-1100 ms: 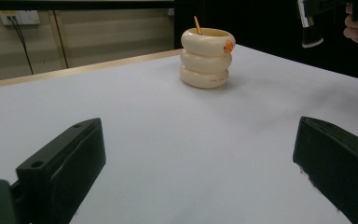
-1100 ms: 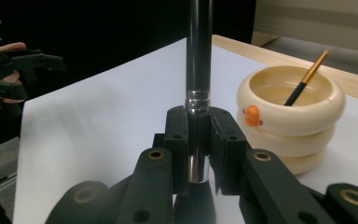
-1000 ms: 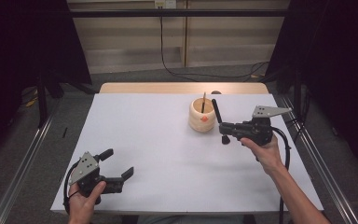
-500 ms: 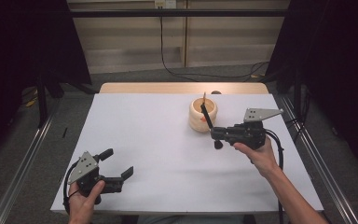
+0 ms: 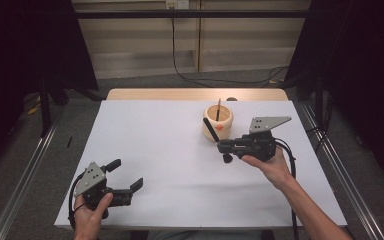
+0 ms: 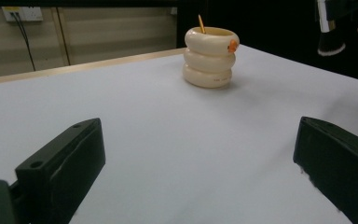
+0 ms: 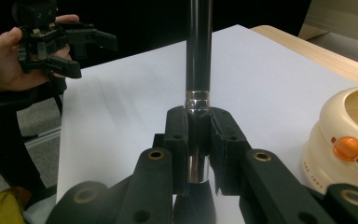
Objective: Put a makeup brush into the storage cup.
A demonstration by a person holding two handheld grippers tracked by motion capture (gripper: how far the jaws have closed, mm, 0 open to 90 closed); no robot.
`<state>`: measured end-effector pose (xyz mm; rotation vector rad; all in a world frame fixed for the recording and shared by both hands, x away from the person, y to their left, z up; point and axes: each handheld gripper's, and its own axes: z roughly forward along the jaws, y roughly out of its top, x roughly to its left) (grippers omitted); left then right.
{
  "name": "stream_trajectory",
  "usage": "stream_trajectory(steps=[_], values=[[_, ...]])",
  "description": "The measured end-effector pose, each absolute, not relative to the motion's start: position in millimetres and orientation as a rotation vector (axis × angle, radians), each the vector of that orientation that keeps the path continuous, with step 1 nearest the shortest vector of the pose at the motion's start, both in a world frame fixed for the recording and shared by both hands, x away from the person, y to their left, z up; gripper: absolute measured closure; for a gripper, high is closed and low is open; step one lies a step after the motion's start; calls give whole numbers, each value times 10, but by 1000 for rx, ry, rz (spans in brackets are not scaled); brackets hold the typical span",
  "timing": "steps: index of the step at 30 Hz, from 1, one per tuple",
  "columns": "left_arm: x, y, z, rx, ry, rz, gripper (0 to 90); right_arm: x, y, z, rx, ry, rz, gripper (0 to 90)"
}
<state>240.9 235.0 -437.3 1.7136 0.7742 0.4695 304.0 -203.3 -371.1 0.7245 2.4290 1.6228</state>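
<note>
Clamped between the pads of the right gripper (image 5: 225, 148) is a black makeup brush (image 7: 199, 51), held at its silver ferrule. In the right gripper view the dark handle rises straight up from the two jaws, which press on the metal collar from either side, and the bristle head hangs below them. From the high view the handle slants up toward eleven o'clock from the jaws, its tip ending just in front of the cream holder (image 5: 218, 122), and the dark bristle tuft shows beneath the gripper above the white table (image 5: 170, 150).

That holder, a pot shaped like three stacked rings with an orange button on its side, stands at about one o'clock from the table's centre, near the far edge. A thin wooden stick (image 5: 218, 109) leans inside it. The brush is outside the pot, near it at roughly its five o'clock side; whether the tip touches the wall I cannot tell.

At seven o'clock on the table the left gripper (image 5: 130, 176) rests in the person's left hand (image 5: 91, 215), jaws spread wide with bare tabletop between them, well apart from the pot.
</note>
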Motion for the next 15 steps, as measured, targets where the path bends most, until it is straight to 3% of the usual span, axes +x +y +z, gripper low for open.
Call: stream_trajectory(steps=[15], values=[[2401, 2358, -4359, 1734, 762, 496, 22, 3153, -1821, -3703, 681, 2589, 1491, 783]])
